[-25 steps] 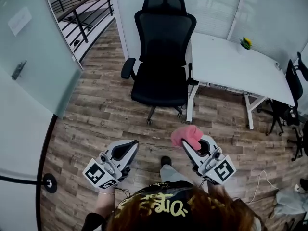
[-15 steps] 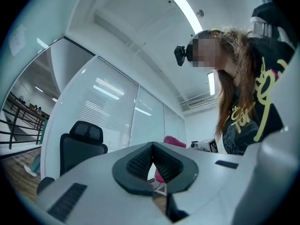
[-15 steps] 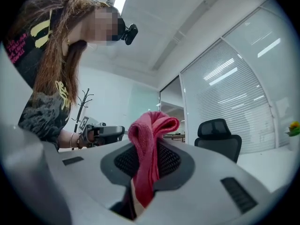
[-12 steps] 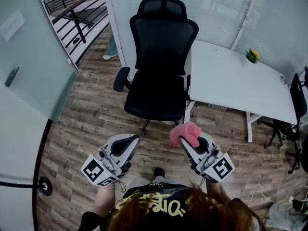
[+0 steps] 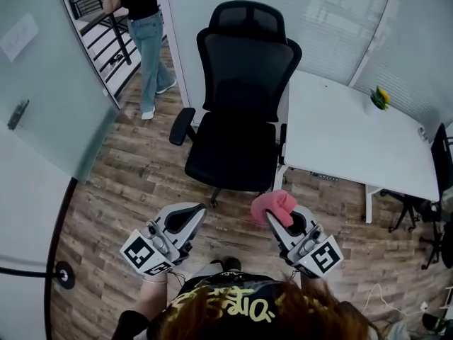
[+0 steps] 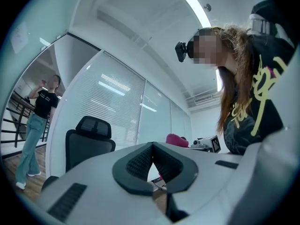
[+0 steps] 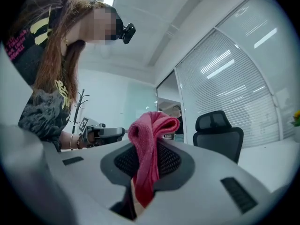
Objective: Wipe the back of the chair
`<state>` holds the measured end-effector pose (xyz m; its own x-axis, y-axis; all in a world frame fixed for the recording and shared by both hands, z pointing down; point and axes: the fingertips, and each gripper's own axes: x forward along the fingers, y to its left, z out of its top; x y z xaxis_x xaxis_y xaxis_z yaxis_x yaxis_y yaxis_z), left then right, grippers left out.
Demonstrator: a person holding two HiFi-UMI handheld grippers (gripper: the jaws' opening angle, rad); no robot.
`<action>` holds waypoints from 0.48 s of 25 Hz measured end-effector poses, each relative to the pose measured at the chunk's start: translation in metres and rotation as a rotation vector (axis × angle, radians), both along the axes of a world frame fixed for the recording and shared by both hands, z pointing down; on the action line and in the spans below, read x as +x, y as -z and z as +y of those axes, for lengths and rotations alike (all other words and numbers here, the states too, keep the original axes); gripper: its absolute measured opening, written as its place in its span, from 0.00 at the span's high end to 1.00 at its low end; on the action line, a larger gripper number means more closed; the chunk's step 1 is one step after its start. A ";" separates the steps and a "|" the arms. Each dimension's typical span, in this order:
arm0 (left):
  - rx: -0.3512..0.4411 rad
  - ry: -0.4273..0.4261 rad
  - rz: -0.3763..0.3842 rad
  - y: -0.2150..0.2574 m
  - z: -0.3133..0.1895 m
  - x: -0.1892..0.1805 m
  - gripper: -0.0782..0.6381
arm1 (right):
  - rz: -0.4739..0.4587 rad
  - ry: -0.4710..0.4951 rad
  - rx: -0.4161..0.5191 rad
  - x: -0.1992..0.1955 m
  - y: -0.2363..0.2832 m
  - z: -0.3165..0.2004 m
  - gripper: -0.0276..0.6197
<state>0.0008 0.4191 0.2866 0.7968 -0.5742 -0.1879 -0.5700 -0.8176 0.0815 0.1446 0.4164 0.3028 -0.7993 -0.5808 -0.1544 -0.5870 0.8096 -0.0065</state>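
A black office chair (image 5: 244,83) with a mesh back and headrest stands ahead of me, its seat turned toward me, beside the white desk. It also shows small in the left gripper view as the chair (image 6: 86,142) and in the right gripper view as the chair (image 7: 216,135). My right gripper (image 5: 274,217) is shut on a pink cloth (image 5: 272,205), which bunches up above its jaws as the cloth (image 7: 147,146). My left gripper (image 5: 192,211) is shut with nothing in it, its jaws meeting at the tip (image 6: 153,158). Both are held low, short of the seat's front.
A white desk (image 5: 354,133) stands right of the chair with a small yellow-green object (image 5: 381,98) on it. Glass partitions (image 5: 49,83) run along the left and behind. A person (image 5: 145,27) stands in the doorway at the back left. Another black chair (image 5: 439,161) sits at the far right.
I have moved closer to the chair, so it looks larger and lower in the head view. A person has come into sight at the back left. Both grippers keep their pose.
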 end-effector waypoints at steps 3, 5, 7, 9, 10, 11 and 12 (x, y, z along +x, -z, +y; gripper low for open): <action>0.023 -0.018 0.001 0.006 -0.016 0.009 0.90 | -0.006 -0.014 -0.002 0.007 0.001 -0.015 0.85; 0.019 -0.025 0.002 0.005 -0.023 0.014 0.90 | -0.003 -0.025 -0.011 0.011 -0.001 -0.022 0.85; 0.017 -0.023 0.002 0.004 -0.028 0.016 0.90 | 0.006 -0.024 -0.019 0.013 -0.004 -0.027 0.85; 0.016 -0.016 0.003 0.003 -0.034 0.014 0.90 | 0.011 -0.018 -0.030 0.012 -0.007 -0.034 0.85; 0.011 -0.015 0.004 0.002 -0.036 0.013 0.90 | 0.011 -0.019 -0.038 0.011 -0.009 -0.038 0.85; 0.006 -0.015 0.003 0.001 -0.038 0.012 0.90 | 0.010 -0.023 -0.046 0.011 -0.010 -0.042 0.85; 0.003 -0.016 0.000 -0.001 -0.041 0.010 0.90 | 0.006 -0.027 -0.053 0.010 -0.011 -0.046 0.85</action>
<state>0.0113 0.3784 0.2875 0.8062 -0.5606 -0.1891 -0.5566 -0.8270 0.0792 0.1543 0.3706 0.3139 -0.7843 -0.6091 -0.1178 -0.6085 0.7923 -0.0451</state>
